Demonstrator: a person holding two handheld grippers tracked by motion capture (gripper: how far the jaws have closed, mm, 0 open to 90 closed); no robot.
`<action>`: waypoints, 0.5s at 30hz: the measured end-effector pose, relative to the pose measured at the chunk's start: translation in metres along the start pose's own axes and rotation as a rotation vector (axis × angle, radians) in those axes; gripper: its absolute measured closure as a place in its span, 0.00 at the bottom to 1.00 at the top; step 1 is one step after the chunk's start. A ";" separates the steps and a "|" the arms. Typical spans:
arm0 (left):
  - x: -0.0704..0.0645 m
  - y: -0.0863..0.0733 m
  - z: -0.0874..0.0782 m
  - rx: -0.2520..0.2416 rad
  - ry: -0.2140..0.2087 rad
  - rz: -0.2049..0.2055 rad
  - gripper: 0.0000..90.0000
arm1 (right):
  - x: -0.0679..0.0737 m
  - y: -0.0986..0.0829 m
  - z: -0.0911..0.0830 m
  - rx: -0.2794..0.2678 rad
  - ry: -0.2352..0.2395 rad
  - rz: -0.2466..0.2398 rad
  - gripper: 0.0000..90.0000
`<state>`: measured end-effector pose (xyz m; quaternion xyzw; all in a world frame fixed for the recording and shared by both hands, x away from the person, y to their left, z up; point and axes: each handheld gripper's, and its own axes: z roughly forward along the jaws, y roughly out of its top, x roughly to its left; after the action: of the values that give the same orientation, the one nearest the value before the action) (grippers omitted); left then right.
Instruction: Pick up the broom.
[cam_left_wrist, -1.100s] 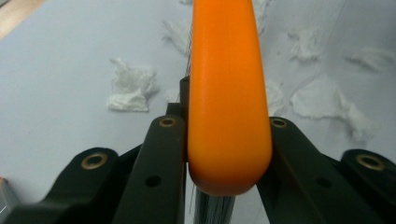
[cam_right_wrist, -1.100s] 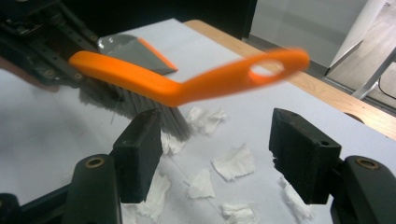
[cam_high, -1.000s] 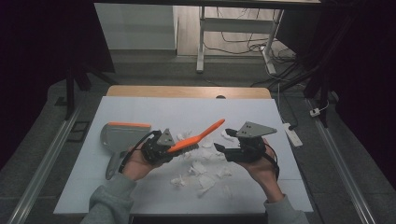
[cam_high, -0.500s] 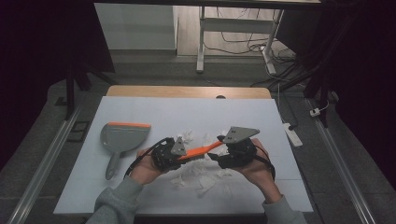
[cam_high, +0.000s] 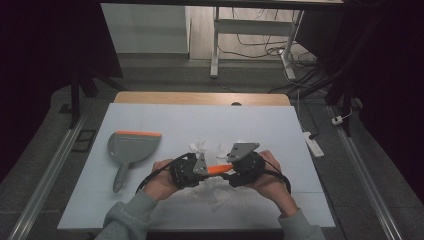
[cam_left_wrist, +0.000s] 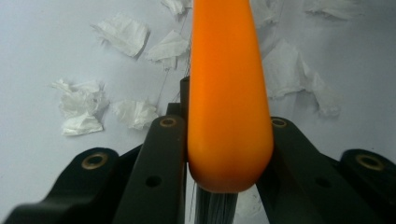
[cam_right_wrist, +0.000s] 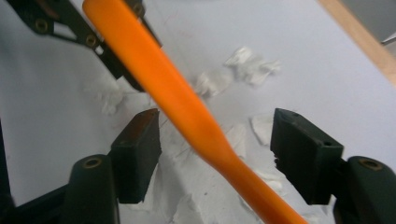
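Observation:
A brush with an orange handle (cam_high: 219, 169) is held low over the white table between my two grippers. My left gripper (cam_high: 196, 169) is shut on the handle's thick end (cam_left_wrist: 229, 107); grey bristles (cam_left_wrist: 215, 207) show just below the jaws. My right gripper (cam_high: 236, 170) stands open, and the handle's thin part (cam_right_wrist: 187, 112) crosses slantwise between its jaws without touching either pad. In the right gripper view the left gripper (cam_right_wrist: 93, 39) appears at the top left, clamped on the handle. Torn white paper scraps (cam_high: 214, 192) lie under and around both grippers.
A grey dustpan (cam_high: 131, 147) with an orange lip lies on the table's left part, handle toward the person. More paper scraps (cam_high: 199, 146) lie just beyond the grippers. The white table (cam_high: 280, 130) ends in a wooden far edge (cam_high: 200, 98). A power strip (cam_high: 313, 143) lies off the right edge.
Both grippers have come down and toward the person. The brush handle has dropped from a raised slant to nearly level, and the right gripper has closed in around its thin end.

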<state>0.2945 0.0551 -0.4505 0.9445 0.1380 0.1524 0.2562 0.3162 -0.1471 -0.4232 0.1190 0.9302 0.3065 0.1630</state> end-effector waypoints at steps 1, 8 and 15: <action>0.000 0.000 0.000 -0.001 -0.003 0.004 0.87 | 0.001 0.000 0.003 0.015 0.009 -0.016 0.40; -0.005 0.003 -0.002 -0.009 -0.024 0.032 0.87 | 0.001 -0.006 0.014 0.076 0.051 -0.047 0.58; -0.006 0.003 -0.003 -0.014 -0.033 0.065 0.86 | 0.000 -0.011 0.014 0.097 0.135 -0.117 0.72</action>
<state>0.2886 0.0513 -0.4479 0.9491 0.1022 0.1461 0.2598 0.3205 -0.1482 -0.4408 0.0513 0.9582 0.2582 0.1118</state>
